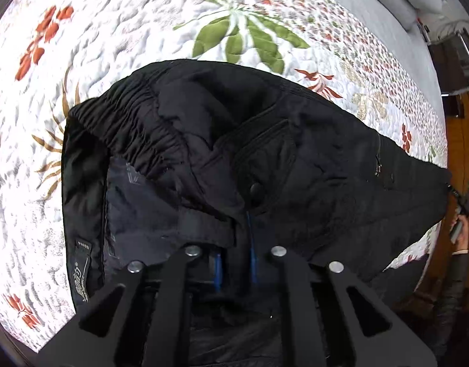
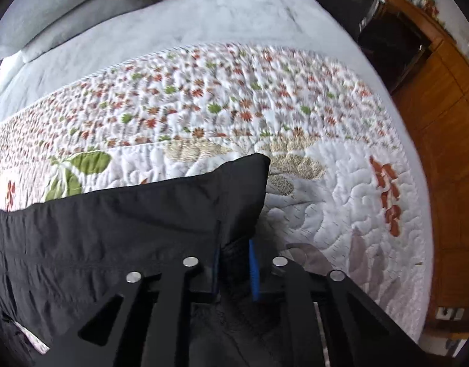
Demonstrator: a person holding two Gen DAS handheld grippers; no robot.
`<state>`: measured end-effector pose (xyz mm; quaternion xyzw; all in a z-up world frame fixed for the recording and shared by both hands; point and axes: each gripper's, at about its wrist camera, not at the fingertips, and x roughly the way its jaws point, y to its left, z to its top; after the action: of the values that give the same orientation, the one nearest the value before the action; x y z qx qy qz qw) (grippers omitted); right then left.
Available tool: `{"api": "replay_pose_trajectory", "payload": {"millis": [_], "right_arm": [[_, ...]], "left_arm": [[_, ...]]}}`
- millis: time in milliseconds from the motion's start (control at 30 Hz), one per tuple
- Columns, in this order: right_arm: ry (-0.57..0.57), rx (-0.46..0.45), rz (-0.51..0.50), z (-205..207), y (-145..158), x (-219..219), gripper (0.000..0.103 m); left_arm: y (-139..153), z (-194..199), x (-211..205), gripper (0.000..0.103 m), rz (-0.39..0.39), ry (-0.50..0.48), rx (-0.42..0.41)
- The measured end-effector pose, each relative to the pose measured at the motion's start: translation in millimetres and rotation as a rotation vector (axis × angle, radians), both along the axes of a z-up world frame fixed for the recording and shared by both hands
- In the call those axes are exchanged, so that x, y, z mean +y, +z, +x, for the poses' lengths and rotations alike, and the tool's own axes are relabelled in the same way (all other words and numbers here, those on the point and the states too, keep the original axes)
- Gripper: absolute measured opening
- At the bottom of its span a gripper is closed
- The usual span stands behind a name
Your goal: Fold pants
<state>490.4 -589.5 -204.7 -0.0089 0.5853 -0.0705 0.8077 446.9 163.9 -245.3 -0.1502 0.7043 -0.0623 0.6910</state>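
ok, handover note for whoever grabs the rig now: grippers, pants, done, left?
Left gripper: jaws shut on the black pants at the waistband end, near the fly button.
Right gripper: jaws shut on the pants at the far end, by a cloth corner.
Pants lie stretched between both grippers over the floral quilt on the bed; the elastic waistband is bunched and the inside label shows.
Done: both ends gripped.
Left: probably bring one end onto the other, then smooth flat.
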Motion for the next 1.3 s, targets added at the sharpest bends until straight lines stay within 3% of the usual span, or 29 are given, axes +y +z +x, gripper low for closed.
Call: {"api": "replay_pose_trajectory", "payload": {"millis": [400, 700, 1067, 1300], "right_arm": [[0.114, -0.274, -0.033, -70.8, 94.4, 27.7, 0.012], [0.182, -0.500, 0.007, -160.8, 145.8, 48.1, 0.012], [0.138, -0.670, 0.016, -279.4, 151.4, 39.5, 0.011], [-0.005, -0.695, 0.135, -351.0, 130.2, 9.9, 0.011]], "left_arm": [[46.4, -18.0, -33.4, 0.009, -0.052, -0.052, -0.148], [74.9, -86.7, -10.9, 0.009, -0.156, -0.082, -0.289], [75.9, -179.2, 6.9, 0.010, -0.282, -0.050, -0.360], [59.9, -226.7, 27.4, 0.011, -0.344, 0.017, -0.373]]}}
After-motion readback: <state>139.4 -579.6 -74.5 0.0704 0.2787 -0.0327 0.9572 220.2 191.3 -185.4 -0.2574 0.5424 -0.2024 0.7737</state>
